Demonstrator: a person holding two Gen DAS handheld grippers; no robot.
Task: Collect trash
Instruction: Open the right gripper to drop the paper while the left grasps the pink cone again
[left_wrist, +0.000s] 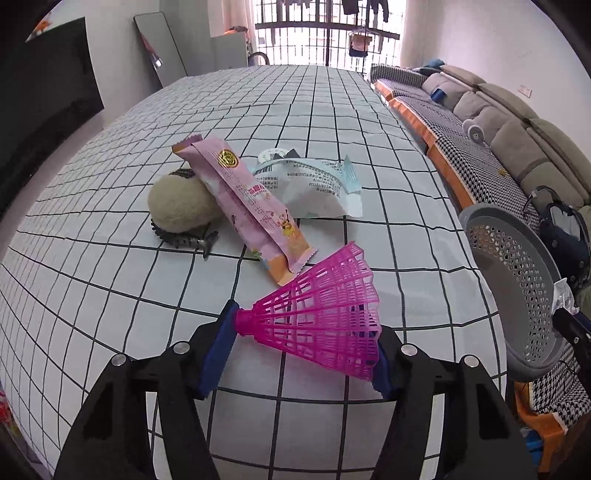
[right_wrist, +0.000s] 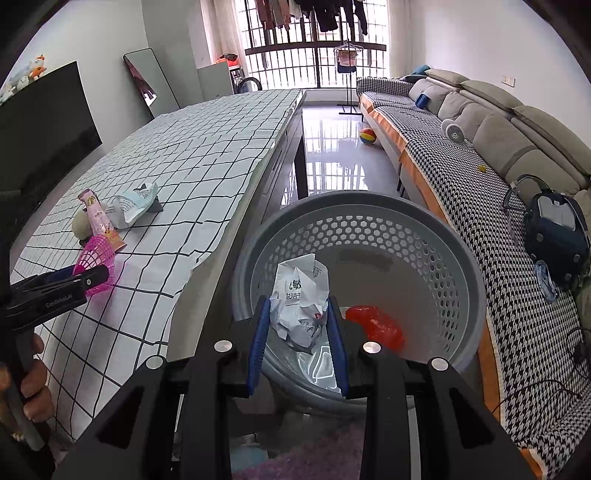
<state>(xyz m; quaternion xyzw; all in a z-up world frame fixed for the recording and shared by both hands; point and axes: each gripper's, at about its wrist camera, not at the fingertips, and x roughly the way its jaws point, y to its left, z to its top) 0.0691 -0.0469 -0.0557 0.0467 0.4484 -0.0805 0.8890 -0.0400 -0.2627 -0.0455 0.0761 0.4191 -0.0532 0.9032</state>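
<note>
My left gripper is shut on a pink plastic shuttlecock, its jaws wide around the skirt, just above the checked tablecloth. A pink snack wrapper and a white wrapper lie beyond it. My right gripper is shut on a crumpled white paper over the grey perforated basket. A red wrapper lies inside the basket. The left gripper with the shuttlecock also shows in the right wrist view.
A beige pom-pom hair clip lies left of the pink wrapper. The basket stands off the table's right edge. A sofa with a houndstooth cover runs along the right. A glossy floor aisle lies between table and sofa.
</note>
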